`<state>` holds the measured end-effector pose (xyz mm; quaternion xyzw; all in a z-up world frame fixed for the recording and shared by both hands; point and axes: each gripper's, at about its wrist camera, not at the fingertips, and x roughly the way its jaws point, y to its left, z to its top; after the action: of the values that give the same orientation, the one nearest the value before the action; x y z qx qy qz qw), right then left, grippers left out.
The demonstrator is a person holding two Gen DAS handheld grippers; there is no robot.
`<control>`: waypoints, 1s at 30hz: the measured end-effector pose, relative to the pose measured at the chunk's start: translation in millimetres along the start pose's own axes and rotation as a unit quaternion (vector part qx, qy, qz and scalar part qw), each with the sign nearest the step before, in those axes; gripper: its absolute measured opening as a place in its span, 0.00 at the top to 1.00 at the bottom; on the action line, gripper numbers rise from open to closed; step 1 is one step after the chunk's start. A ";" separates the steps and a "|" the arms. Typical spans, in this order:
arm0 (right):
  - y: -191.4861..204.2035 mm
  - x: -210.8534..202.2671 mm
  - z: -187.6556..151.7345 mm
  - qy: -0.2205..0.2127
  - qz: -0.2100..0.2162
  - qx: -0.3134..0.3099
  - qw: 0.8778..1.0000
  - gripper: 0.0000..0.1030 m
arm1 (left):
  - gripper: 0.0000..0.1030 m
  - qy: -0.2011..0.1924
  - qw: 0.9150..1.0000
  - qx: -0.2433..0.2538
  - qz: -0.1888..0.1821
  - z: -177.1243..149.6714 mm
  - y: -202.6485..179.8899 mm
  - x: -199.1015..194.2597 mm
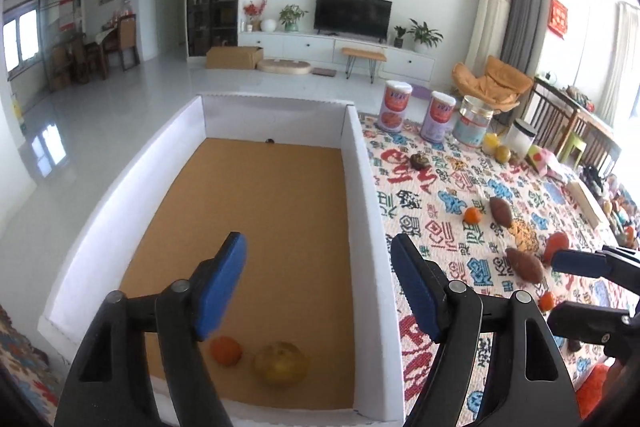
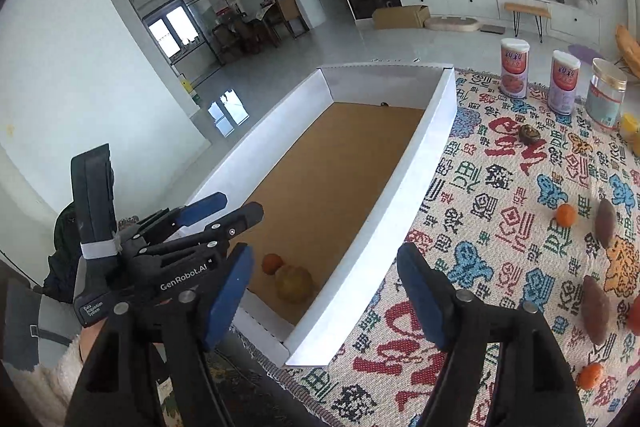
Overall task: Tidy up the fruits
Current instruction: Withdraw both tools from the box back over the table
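Note:
A white-walled box (image 1: 360,187) (image 2: 436,131) with a brown floor holds an orange (image 1: 226,350) (image 2: 272,263) and a yellow-green pear (image 1: 281,363) (image 2: 294,283) side by side at its near end. My left gripper (image 1: 318,255) (image 2: 240,207) hangs open above them with nothing between its pads. My right gripper (image 2: 325,259) (image 1: 556,287) is open and empty over the box's near right wall. On the patterned cloth (image 2: 500,227) lie an orange (image 1: 473,215) (image 2: 566,215), two brown oval fruits (image 1: 501,211) (image 1: 524,264) and a small orange (image 2: 591,375).
Two tall tins (image 1: 396,107) (image 1: 440,115) and a glass jar (image 1: 474,123) stand at the cloth's far edge, with a dark round fruit (image 1: 420,161) in front of them. A person's sleeve (image 2: 48,383) shows at the lower left. Floor lies beyond the box's left wall.

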<state>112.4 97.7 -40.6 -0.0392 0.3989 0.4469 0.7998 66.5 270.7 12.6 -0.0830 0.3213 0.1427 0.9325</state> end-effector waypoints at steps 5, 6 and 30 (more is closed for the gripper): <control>-79.6 -38.6 -88.7 0.012 -0.077 0.068 0.995 0.20 | 0.26 0.029 0.989 0.137 0.057 -0.5 -66.4 64.2; -96.4 -45.3 -107.9 0.016 -0.088 0.094 0.992 0.20 | 0.26 0.049 0.986 0.148 0.058 -3.6 -74.7 79.3; -156.0 -149.8 -219.5 -0.114 -0.242 0.184 0.946 0.11 | 0.26 -0.020 0.985 0.164 0.045 -41.5 -141.7 1.2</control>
<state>54.1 -189.9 -134.7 0.0643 0.3592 0.1597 0.9173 88.8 126.8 -11.5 0.0881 0.3251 0.1315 0.9323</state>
